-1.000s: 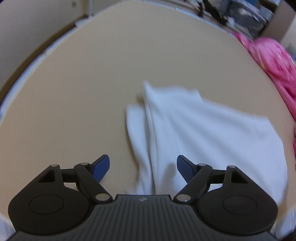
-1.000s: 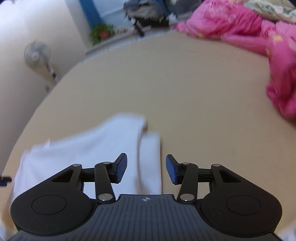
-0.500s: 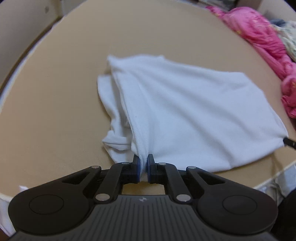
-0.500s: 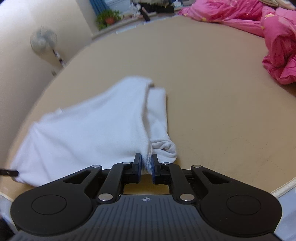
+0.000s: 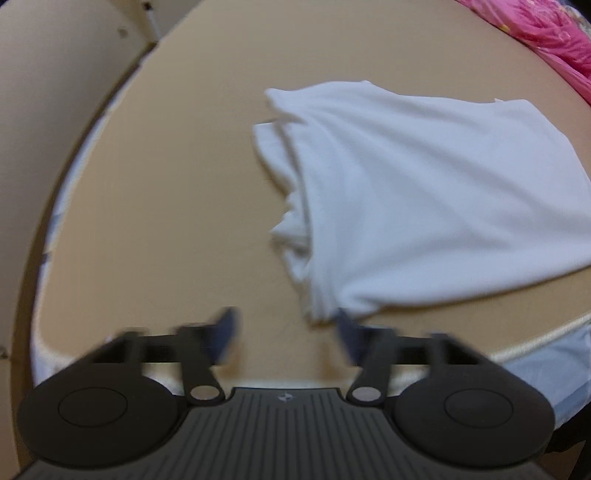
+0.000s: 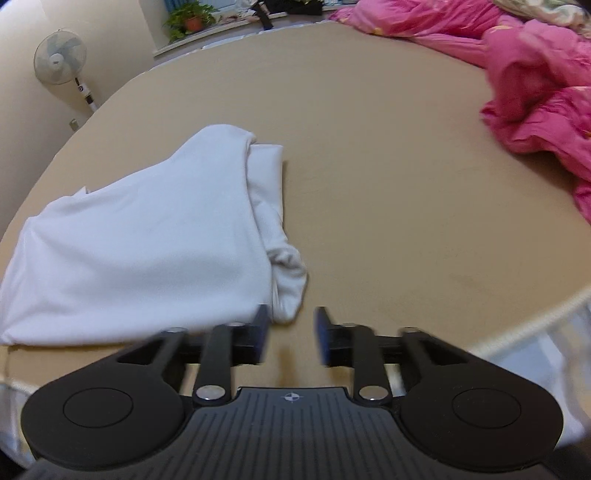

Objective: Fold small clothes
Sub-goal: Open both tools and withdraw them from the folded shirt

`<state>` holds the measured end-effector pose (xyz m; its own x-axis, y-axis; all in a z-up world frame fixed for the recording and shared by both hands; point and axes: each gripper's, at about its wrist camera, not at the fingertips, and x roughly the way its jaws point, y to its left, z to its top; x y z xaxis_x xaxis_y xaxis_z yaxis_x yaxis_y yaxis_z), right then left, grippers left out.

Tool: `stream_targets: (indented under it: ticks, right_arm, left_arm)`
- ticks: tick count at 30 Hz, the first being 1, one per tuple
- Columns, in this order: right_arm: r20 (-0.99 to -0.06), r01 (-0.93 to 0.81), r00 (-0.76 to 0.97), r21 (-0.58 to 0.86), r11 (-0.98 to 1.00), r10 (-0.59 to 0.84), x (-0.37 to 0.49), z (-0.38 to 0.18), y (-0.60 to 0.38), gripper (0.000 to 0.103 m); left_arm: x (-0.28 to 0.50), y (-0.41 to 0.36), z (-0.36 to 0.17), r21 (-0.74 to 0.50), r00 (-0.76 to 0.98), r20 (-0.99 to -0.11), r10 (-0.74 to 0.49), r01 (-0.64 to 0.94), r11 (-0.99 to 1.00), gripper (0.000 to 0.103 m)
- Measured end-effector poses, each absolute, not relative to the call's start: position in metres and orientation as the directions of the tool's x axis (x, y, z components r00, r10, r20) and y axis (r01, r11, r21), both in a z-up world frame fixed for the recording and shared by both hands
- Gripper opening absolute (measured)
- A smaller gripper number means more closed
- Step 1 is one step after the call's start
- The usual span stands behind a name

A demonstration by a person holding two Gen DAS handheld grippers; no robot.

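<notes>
A white garment (image 5: 424, 192) lies folded over on the tan bed surface (image 5: 184, 166), with a sleeve tucked along its left edge. My left gripper (image 5: 286, 334) is open and empty, just in front of the garment's near left corner. In the right wrist view the same garment (image 6: 147, 240) lies at the left, its bunched sleeve (image 6: 288, 273) at the near right corner. My right gripper (image 6: 290, 332) is open and empty, just short of that corner.
A pink quilt (image 6: 535, 85) is heaped at the far right of the bed and shows in the left wrist view (image 5: 546, 33). The bed's near edge (image 6: 517, 332) runs close below both grippers. A standing fan (image 6: 59, 55) and a potted plant (image 6: 188, 18) stand beyond the bed.
Both grippers were shut on the garment's near corners half a second ago. Both have since opened and let go, and pulled back slightly. The garment now lies flat on the bed.
</notes>
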<state>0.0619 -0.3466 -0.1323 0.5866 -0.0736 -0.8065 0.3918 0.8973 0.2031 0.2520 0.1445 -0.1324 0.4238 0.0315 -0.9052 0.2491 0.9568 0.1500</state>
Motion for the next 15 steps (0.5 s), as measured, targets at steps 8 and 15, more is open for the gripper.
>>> stream_targets:
  ticks: [8, 15]
  right_arm:
    - [-0.725, 0.298, 0.688, 0.316, 0.901, 0.026, 0.001, -0.074, -0.271, 0.081]
    - [-0.687, 0.203, 0.726, 0.172, 0.964, -0.03, -0.026, -0.048, -0.208, 0.085]
  left_arm:
    - [0.156, 0.135, -0.096, 0.115, 0.483, -0.874, 0.048, 0.11, 0.987, 0.102]
    - [0.109, 0.096, -0.09, 0.218, 0.462, -0.873, 0.155, 0.085, 0.972, 0.102]
